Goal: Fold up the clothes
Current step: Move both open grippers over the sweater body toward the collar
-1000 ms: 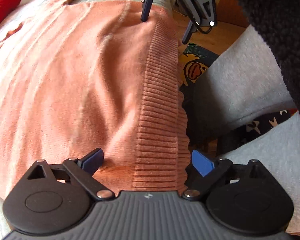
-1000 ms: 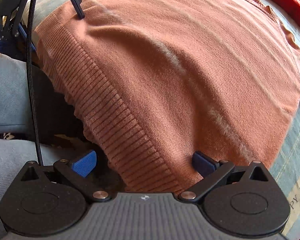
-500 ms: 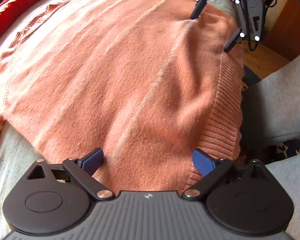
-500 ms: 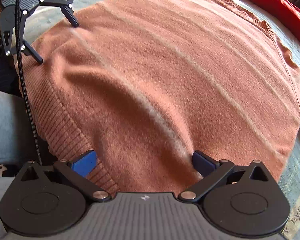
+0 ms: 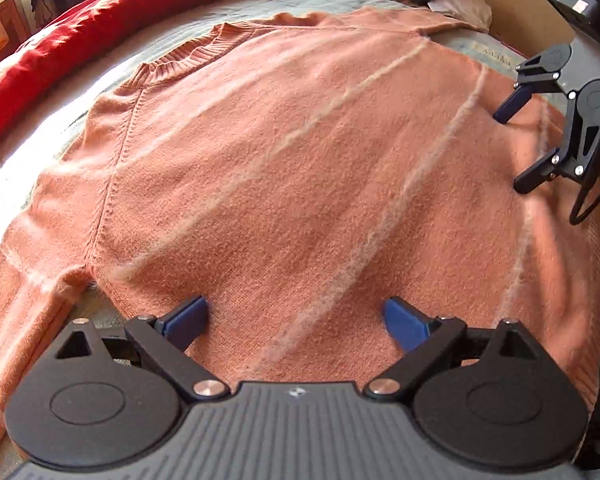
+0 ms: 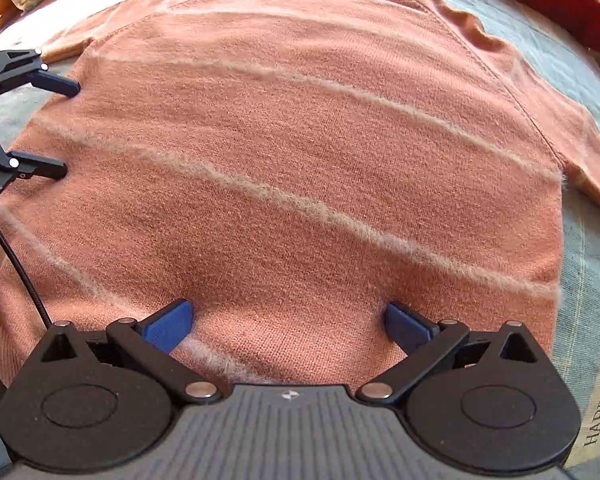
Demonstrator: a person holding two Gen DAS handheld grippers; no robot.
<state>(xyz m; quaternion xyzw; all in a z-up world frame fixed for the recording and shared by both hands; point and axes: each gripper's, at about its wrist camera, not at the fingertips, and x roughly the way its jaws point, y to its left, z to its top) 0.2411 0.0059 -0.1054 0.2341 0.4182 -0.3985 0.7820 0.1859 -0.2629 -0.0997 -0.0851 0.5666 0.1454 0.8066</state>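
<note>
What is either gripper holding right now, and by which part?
Nothing. The left gripper and right gripper are both open over the salmon-orange knitted sweater with pale stripes, lying flat on the bed.

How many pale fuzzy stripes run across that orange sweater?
4 on the sweater body in the right wrist view: one below the collar, one across the chest, one mid-body, one near the hem. The gripper body may hide more.
</note>
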